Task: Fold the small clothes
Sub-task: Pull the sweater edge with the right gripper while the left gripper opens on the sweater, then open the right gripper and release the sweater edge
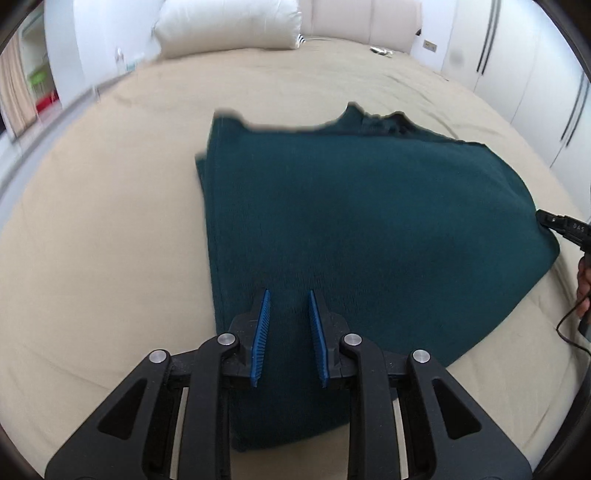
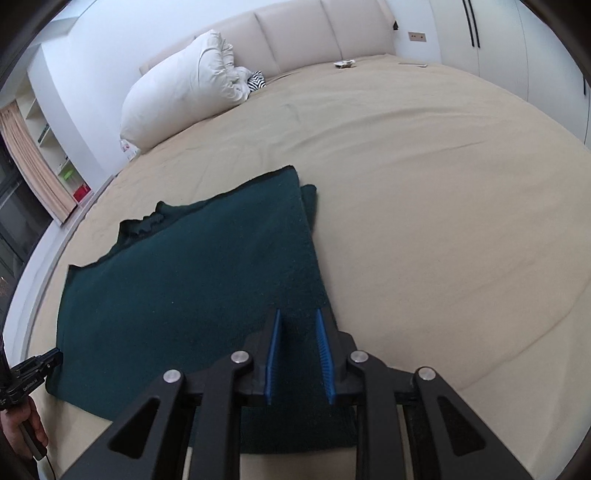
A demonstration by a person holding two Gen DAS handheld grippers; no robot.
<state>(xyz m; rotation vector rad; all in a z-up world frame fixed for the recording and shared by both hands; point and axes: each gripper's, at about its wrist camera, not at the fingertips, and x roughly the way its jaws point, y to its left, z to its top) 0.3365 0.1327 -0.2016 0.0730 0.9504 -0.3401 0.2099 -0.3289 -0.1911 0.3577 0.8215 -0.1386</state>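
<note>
A dark teal knitted garment point(image 1: 369, 221) lies folded and flat on the beige bed point(image 1: 110, 221), its ribbed collar at the far edge. My left gripper point(image 1: 289, 292) hovers over its near left part, blue pads apart, cloth showing in the gap but not pinched. In the right wrist view the same garment point(image 2: 203, 277) spreads to the left. My right gripper point(image 2: 298, 313) stands over its near right edge, jaws apart with nothing pressed between them. Each gripper also shows at the other view's edge, the right gripper point(image 1: 545, 218) and the left gripper point(image 2: 51, 360), both beside the cloth's edges.
A big white pillow point(image 2: 184, 88) leans on the padded headboard point(image 2: 314, 33), with a striped item point(image 2: 256, 82) beside it. Small objects point(image 2: 343, 64) lie far off on the bed. White wardrobe doors point(image 2: 498, 37) stand at the right. A person's hand point(image 2: 29, 428) grips the left handle.
</note>
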